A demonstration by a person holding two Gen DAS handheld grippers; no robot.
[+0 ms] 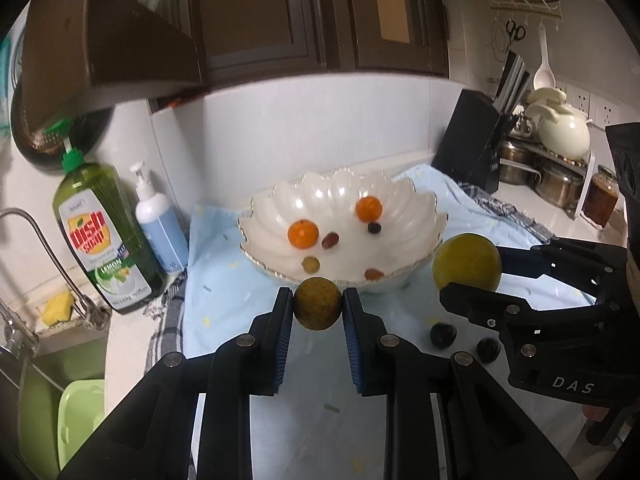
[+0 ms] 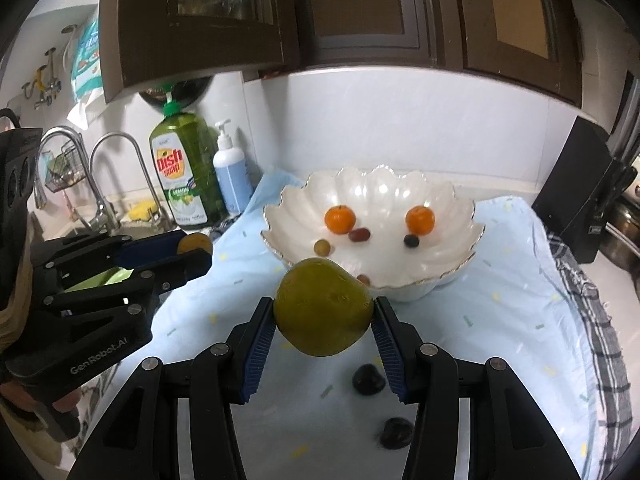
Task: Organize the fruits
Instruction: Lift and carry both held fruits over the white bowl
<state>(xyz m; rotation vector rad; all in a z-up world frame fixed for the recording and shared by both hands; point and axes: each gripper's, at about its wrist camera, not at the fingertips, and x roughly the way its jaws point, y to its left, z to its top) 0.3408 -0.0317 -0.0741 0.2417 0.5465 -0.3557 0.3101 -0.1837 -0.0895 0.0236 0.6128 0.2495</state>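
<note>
My left gripper (image 1: 318, 307) is shut on a small speckled yellow-brown fruit (image 1: 318, 309), held just in front of the white scalloped bowl (image 1: 416, 208). My right gripper (image 2: 324, 314) is shut on a large yellow-green fruit (image 2: 323, 312), held above the cloth before the bowl (image 2: 460, 216); it also shows in the left wrist view (image 1: 466, 267). The bowl holds two oranges (image 2: 340, 219) (image 2: 420, 219) and several grapes (image 2: 359, 235). Two dark fruits (image 2: 368, 379) (image 2: 397, 432) lie on the light blue cloth (image 2: 500, 312) under the right gripper.
A green dish soap bottle (image 1: 104, 236) and a white pump bottle (image 1: 160, 228) stand left of the bowl by the sink (image 1: 48, 380) and faucet (image 2: 132, 172). A black knife block (image 1: 472, 148), pots (image 1: 560, 184) and a jar (image 1: 602, 200) stand at the right. Dark cupboards (image 2: 360, 12) hang overhead.
</note>
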